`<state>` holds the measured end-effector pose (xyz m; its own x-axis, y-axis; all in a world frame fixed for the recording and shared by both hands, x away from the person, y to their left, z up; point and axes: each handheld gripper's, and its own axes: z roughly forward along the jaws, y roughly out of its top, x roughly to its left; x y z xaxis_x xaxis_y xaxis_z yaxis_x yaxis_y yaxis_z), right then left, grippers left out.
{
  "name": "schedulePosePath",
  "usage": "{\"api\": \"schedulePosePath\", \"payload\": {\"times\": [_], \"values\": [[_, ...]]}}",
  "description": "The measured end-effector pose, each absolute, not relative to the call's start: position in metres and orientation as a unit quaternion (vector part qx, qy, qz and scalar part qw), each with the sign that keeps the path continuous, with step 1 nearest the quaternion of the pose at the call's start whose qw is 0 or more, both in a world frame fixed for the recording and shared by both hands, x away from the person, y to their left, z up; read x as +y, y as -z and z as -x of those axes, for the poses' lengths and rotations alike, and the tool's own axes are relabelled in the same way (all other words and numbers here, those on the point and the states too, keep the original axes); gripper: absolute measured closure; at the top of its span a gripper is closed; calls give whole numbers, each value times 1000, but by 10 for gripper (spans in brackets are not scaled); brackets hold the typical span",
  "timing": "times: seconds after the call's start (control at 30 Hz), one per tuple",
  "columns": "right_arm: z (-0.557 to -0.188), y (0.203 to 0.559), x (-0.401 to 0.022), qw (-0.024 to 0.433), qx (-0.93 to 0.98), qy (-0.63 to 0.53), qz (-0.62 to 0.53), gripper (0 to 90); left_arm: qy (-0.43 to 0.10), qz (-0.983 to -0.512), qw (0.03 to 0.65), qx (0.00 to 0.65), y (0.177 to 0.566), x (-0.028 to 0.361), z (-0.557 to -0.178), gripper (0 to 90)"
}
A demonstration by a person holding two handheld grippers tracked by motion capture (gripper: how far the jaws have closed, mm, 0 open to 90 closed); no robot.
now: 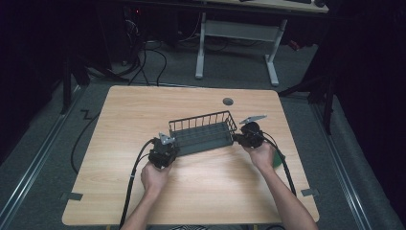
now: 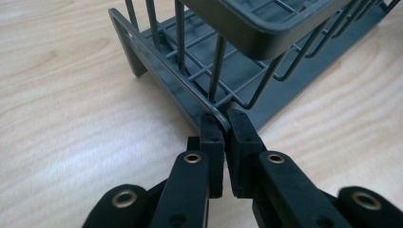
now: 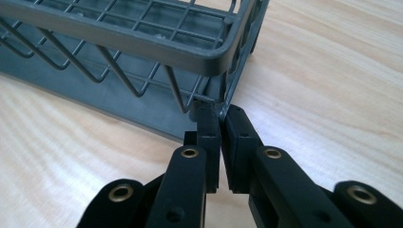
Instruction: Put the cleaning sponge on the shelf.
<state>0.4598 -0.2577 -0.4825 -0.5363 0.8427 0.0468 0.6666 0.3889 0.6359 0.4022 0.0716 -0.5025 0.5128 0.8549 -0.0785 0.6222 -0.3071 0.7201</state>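
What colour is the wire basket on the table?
The wire basket is dark grey, clearest in the right gripper view.

Grey wire basket [image 1: 203, 133], long and open-topped, sits upright mid-table, angled slightly; both lower end corners pinched by black jaws.

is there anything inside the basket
No, the high view shows the wire basket holding nothing, its grid floor bare.

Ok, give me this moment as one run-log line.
left tongs: shut on wire basket corner | right tongs: shut on opposite corner | basket: on table, empty
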Motion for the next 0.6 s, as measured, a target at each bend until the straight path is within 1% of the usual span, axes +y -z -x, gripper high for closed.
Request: {"api": "schedulePosePath", "payload": {"times": [0.1, 0.2, 0.27, 0.6], "values": [[-444, 483, -255, 137, 824, -311, -453, 868, -156, -798, 356, 460, 501, 77, -388, 861], [-436, 483, -255, 134, 825, -313, -451, 868, -152, -800, 356, 459, 501, 79, -381, 861], [-426, 483, -253, 139, 826, -314, -447, 868, -153, -801, 356, 457, 501, 79, -375, 861], [-402, 483, -252, 136, 828, -316, -443, 867, -152, -801, 361, 452, 502, 85, -353, 861]]}}
